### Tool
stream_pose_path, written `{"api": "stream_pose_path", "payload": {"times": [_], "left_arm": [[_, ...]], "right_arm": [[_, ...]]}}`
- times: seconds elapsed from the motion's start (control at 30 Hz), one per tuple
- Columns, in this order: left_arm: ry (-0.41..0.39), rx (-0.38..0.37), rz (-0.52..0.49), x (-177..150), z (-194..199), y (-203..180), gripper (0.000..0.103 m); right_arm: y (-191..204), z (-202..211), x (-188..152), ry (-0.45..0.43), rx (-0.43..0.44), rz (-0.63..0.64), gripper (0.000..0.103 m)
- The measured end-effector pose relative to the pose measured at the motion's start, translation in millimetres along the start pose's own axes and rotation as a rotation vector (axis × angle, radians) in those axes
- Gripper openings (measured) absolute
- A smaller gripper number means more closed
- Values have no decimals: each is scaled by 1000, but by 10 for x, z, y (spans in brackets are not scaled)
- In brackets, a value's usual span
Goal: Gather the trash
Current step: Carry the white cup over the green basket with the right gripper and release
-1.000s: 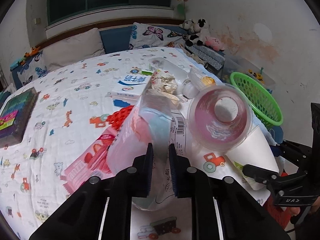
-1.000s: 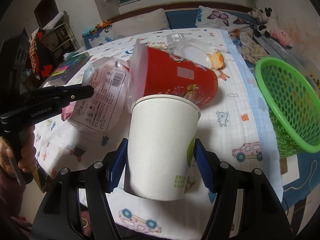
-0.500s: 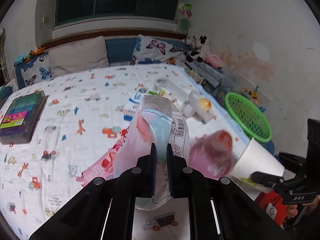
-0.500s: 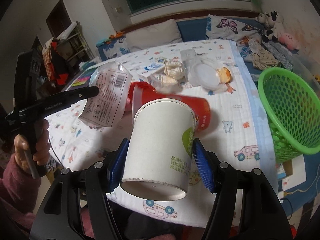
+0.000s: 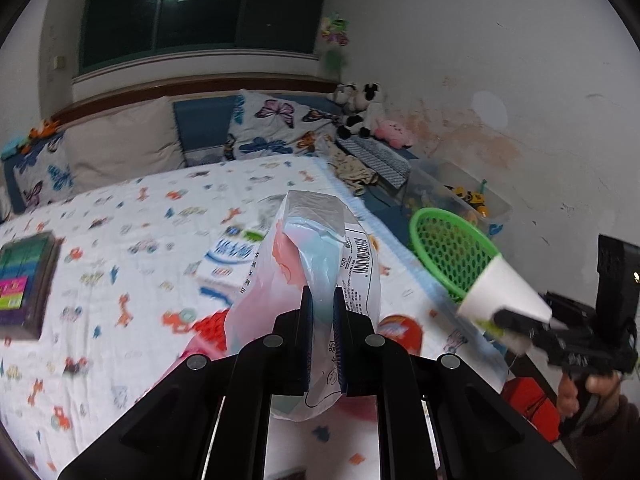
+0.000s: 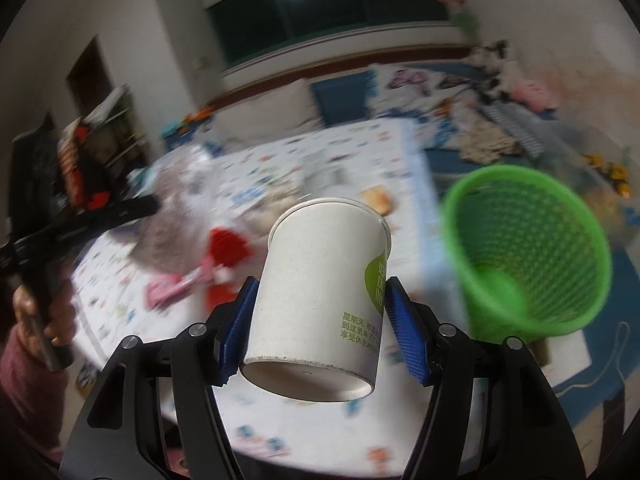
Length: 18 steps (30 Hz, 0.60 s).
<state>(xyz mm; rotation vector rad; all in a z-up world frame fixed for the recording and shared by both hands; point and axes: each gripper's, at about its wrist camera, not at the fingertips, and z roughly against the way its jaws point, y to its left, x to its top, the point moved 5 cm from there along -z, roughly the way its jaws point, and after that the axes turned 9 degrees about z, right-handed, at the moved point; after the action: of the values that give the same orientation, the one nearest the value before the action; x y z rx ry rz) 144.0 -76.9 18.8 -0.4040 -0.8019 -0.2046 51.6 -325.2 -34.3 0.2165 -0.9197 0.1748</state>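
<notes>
Fingers of the right gripper (image 6: 318, 326), padded in blue, clamp a white paper cup (image 6: 320, 292) by its sides, base toward the camera and mouth pointing away. Fingers of the left gripper (image 5: 321, 334) stand narrow, pinching a plastic snack bag (image 5: 316, 256) that rises upright above them.

Room: white plaster walls, stained on the right side, and a dark window (image 5: 200, 24) above a wooden headboard ledge.

Surface: a bed (image 5: 120, 240) covered by a white sheet printed with small cartoon vehicles and animals. Butterfly-print pillows (image 5: 276, 128) and a plain beige pillow (image 5: 124, 144) lean against the headboard. Plush toys (image 5: 360, 116) sit in the far right corner.

A green mesh basket (image 6: 528, 256) stands just beside the bed's right edge, tilted with its opening toward the right wrist camera. In the left wrist view the cup overlaps the basket's near rim. A clear storage bin (image 5: 460, 196) holding toys sits behind the basket.

On the sheet lie a dark box with coloured panels (image 5: 26, 280) at far left, a white-and-blue carton (image 5: 228, 260) beyond the bag, a red cup (image 5: 400, 332) lying on its side near the left fingers, and pink wrappers (image 6: 176, 286).

Labels: the bag carries a barcode (image 5: 358, 248) and small Chinese print. The paper cup carries a green patch and green Chinese text beginning "星期天".
</notes>
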Motion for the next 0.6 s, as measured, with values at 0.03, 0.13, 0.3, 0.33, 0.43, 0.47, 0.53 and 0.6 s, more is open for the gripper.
{"api": "stream_pose_path", "payload": {"times": [0.03,0.13,0.3,0.33,0.43,0.47,0.53,0.6], "left_arm": [[4,-7,-6,22,-35,-42,10],[15,-44,-34,132,-162,-249,10],[41,-87,-76,260,-414,-578,10],[48,-93,-82,285,-471,-640,10],[75,-124,-99,354,-666,-843,10],[83,-127,-107,379,-740,-916,10],[94,-138,-125,414,-858,-1048,10],[102,-147,-145,450,-968,-1199,10]], "right_arm": [[-132,-2,14,-3,-42,-11,64],[-492,-33,28,3,-116,-53,64],[-976,-168,-53,39,-225,-80,64],[-1064,-206,-53,46,-233,-87,64],[-1280,-333,-104,72,-258,-105,64],[-1349,-378,-106,79,-259,-110,64],[-1480,-447,-123,88,-272,-116,66],[-1573,-516,-142,95,-278,-127,67]]}}
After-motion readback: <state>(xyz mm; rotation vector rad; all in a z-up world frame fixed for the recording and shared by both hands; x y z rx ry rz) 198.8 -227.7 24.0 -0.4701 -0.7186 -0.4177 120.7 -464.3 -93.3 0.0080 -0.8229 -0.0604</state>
